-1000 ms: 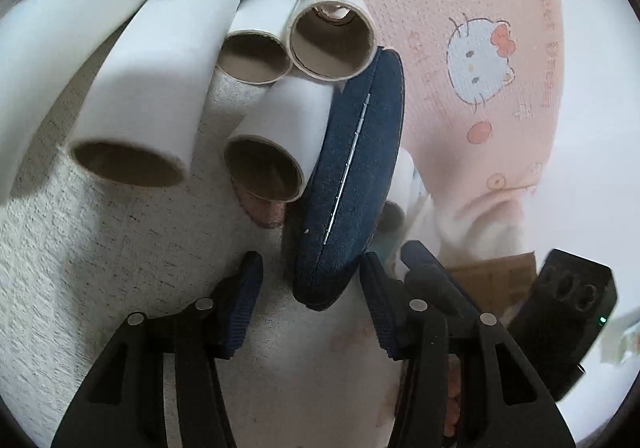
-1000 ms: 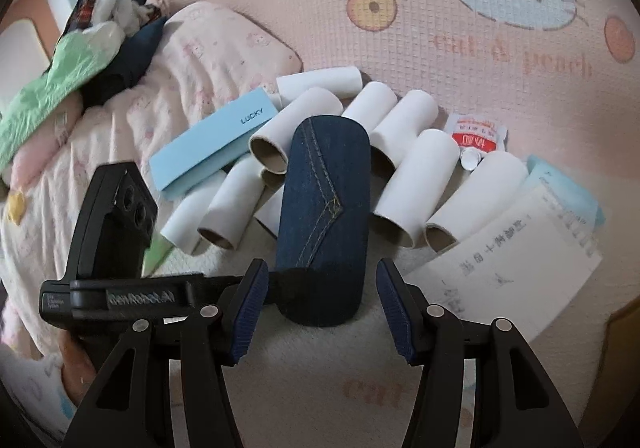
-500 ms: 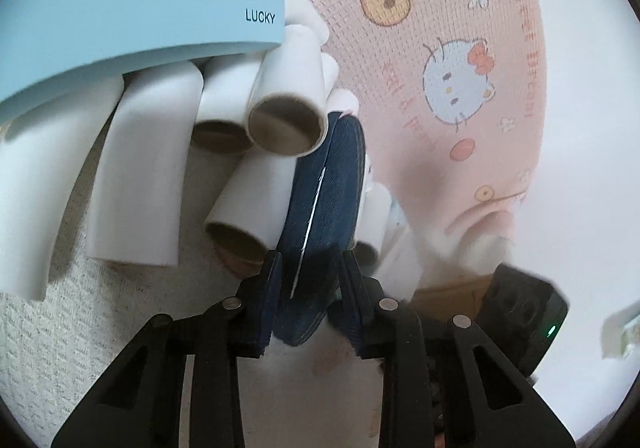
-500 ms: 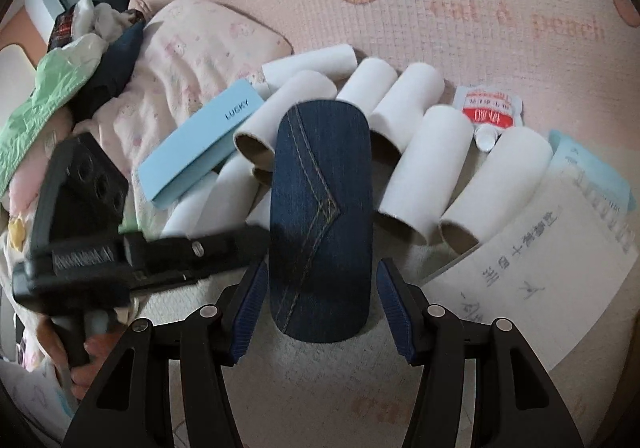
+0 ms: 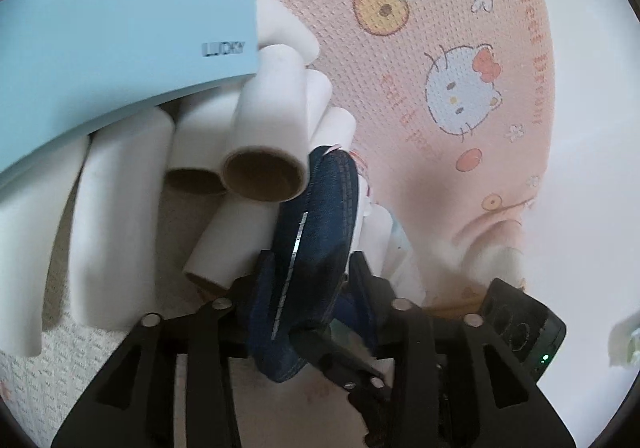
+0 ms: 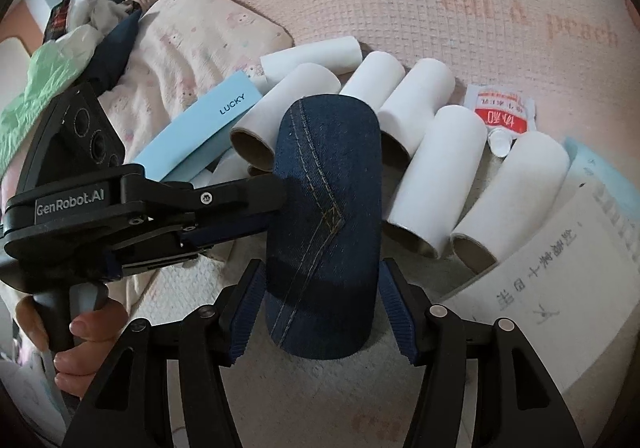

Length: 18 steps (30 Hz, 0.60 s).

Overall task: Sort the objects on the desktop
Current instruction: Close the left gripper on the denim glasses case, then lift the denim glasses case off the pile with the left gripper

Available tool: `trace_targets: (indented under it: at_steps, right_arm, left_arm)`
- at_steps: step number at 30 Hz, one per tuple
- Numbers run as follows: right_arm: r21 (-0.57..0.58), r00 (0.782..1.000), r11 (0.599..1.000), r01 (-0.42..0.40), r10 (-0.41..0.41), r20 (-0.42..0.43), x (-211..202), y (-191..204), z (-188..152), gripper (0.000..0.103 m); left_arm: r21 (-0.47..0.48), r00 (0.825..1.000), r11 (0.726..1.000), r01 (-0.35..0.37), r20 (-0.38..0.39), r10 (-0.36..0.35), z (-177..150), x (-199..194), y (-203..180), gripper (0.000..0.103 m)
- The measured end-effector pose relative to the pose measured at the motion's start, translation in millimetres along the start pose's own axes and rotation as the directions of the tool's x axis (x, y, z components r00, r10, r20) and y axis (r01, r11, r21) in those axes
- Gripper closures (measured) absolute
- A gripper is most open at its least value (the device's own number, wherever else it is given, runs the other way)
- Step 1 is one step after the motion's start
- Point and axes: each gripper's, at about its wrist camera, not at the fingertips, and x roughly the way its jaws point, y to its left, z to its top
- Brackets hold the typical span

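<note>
The denim case (image 6: 324,216) is lying tilted on a heap of white cardboard tubes (image 6: 432,184) on a pink cartoon-print blanket (image 6: 460,4), its near end off the surface. The right wrist view is showing its broad stitched face; the left wrist view (image 5: 316,244) is showing only its thin zipper edge. The left hand-held gripper (image 5: 308,280) is reaching in from the case's left side, its jaws having just been widening with the case between them; whether its pads are pressing I cannot tell. The right hand-held gripper (image 6: 322,308) is standing fairly wide, flanking the near end with slight gaps. A light blue LUCKY box (image 6: 200,132) is lying among the tubes. Only the right wrist view is showing the printed paper (image 6: 552,288) and red sachet (image 6: 504,112).
</note>
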Motion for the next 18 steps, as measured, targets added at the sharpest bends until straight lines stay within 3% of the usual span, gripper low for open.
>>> trace_targets:
  at_steps: [4,18]
  right_arm:
    - [-0.011,1.0,1.0,0.011,-0.011,-0.006,4.0,1.7,2.1,0.045]
    - [-0.045,0.999,0.998,0.052,-0.052,-0.005,3.1,8.5,0.9,0.043]
  left_arm:
    - [0.057,0.999,0.998,-0.03,-0.02,0.031,3.6,8.8,-11.8,0.047]
    - [0.104,0.995,0.99,-0.096,-0.01,0.098,-8.9,11.2,-21.1,0.052]
